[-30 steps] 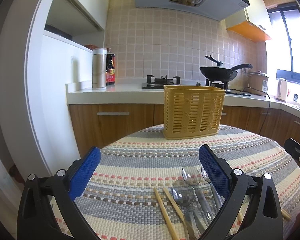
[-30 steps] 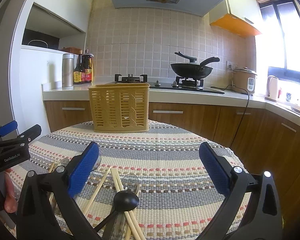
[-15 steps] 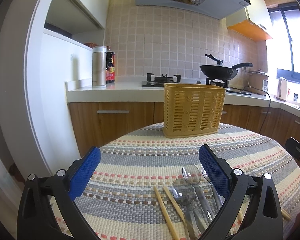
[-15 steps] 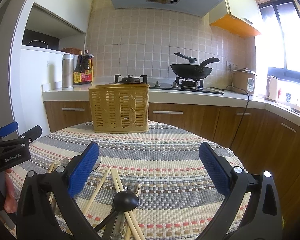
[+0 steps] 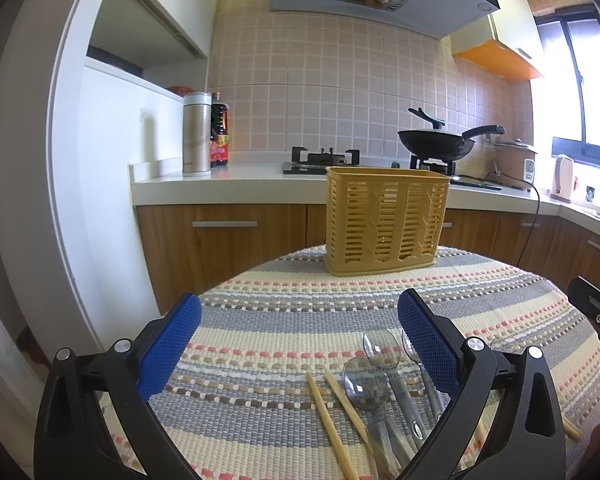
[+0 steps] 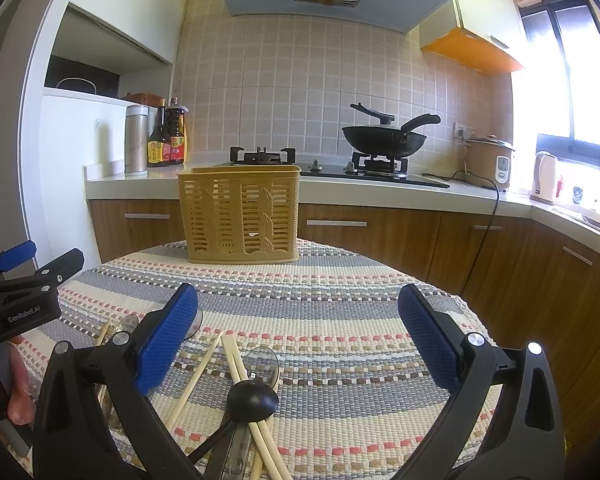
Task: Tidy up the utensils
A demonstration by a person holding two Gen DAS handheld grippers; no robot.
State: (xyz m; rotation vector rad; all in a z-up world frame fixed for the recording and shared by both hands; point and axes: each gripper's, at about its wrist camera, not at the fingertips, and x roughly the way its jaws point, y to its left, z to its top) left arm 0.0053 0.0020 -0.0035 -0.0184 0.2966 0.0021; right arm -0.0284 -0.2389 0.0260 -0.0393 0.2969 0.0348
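A yellow slotted utensil basket (image 5: 385,222) stands at the far side of the round table; it also shows in the right wrist view (image 6: 241,216). My left gripper (image 5: 300,340) is open and empty, above clear plastic spoons (image 5: 366,378) and wooden chopsticks (image 5: 332,420). My right gripper (image 6: 298,330) is open and empty, above a black spoon (image 6: 252,396), chopsticks (image 6: 240,368) and a clear spoon (image 6: 262,362). The left gripper (image 6: 20,280) shows at the left edge of the right wrist view.
A striped woven cloth (image 6: 340,320) covers the table. Behind it runs a kitchen counter (image 5: 228,184) with a thermos (image 5: 196,134), sauce bottles (image 6: 168,140), a hob, a black wok (image 6: 384,138), a rice cooker (image 6: 490,162) and a kettle (image 6: 544,178).
The left view has tilted down very slightly, so the basket sits a little lower. The utensils have not moved and both grippers stay open.
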